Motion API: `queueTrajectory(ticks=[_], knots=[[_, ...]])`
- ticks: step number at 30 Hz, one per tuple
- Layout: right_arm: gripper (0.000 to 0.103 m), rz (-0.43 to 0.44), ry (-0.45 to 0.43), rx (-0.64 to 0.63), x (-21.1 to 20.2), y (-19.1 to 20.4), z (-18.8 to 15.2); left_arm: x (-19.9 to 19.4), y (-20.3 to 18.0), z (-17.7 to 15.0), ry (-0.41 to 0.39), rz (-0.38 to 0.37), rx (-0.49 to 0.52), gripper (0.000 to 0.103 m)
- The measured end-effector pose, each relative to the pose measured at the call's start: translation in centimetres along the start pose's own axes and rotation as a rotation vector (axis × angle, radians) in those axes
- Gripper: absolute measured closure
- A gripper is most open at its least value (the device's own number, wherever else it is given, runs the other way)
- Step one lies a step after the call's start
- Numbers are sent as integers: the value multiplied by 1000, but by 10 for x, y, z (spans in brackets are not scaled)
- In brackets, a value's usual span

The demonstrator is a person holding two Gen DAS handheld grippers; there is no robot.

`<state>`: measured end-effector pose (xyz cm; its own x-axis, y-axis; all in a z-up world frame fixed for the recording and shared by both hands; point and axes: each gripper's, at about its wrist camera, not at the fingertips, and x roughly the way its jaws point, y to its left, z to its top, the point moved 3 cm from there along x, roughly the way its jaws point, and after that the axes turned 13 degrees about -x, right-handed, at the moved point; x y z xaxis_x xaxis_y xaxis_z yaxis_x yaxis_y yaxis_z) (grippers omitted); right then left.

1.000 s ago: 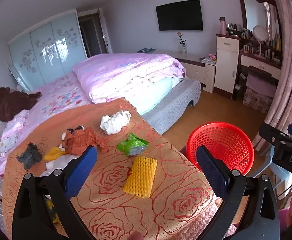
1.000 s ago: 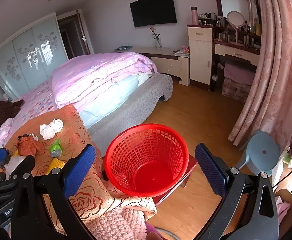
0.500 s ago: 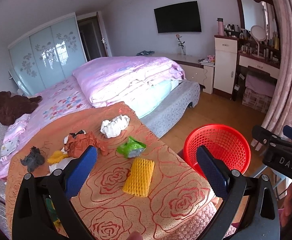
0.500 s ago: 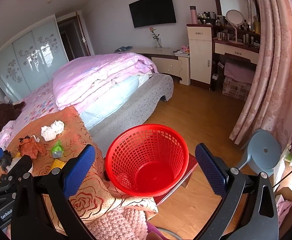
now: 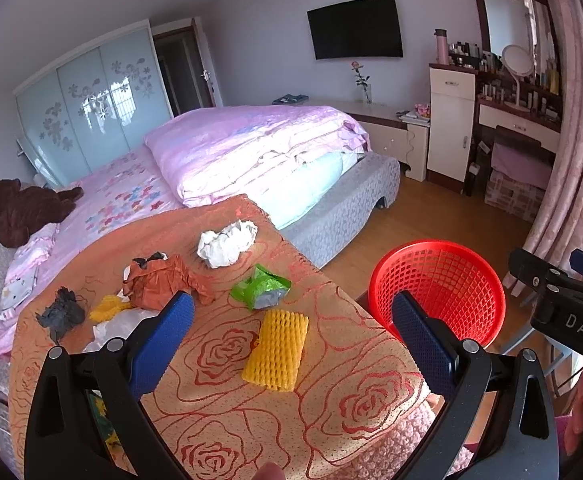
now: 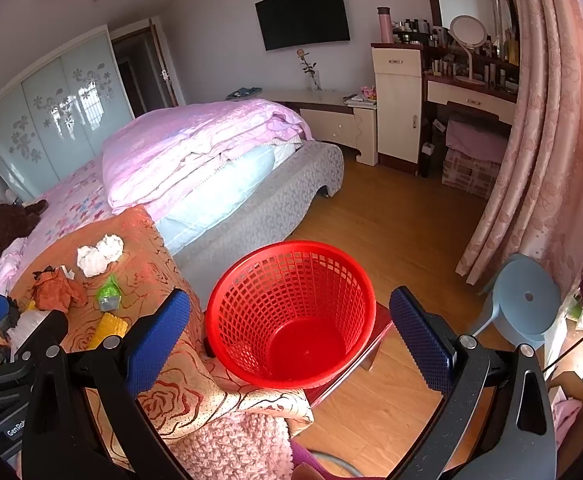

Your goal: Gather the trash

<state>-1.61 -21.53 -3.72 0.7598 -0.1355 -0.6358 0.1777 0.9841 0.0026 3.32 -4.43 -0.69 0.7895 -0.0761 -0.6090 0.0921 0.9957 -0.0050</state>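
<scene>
Trash lies on an orange rose-patterned cloth: a yellow foam net, a green wrapper, white crumpled paper, an orange wrapper, a small yellow scrap and a dark scrap. A red mesh basket stands empty to the right, also in the left wrist view. My left gripper is open above the foam net. My right gripper is open above the basket.
A bed with a pink quilt lies behind the cloth. A blue plastic stool and pink curtains are at the right, over wooden floor. A dresser stands at the far wall.
Both grippers have drawn back and up slightly; the trash and the basket look a little farther away. Nothing was taken hold of.
</scene>
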Motion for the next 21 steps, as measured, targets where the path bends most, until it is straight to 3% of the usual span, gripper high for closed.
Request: queueTrajectory(ticks=[21], knots=[[6, 1, 23, 8, 6, -1, -6, 5, 2, -4, 13, 1, -7, 7]])
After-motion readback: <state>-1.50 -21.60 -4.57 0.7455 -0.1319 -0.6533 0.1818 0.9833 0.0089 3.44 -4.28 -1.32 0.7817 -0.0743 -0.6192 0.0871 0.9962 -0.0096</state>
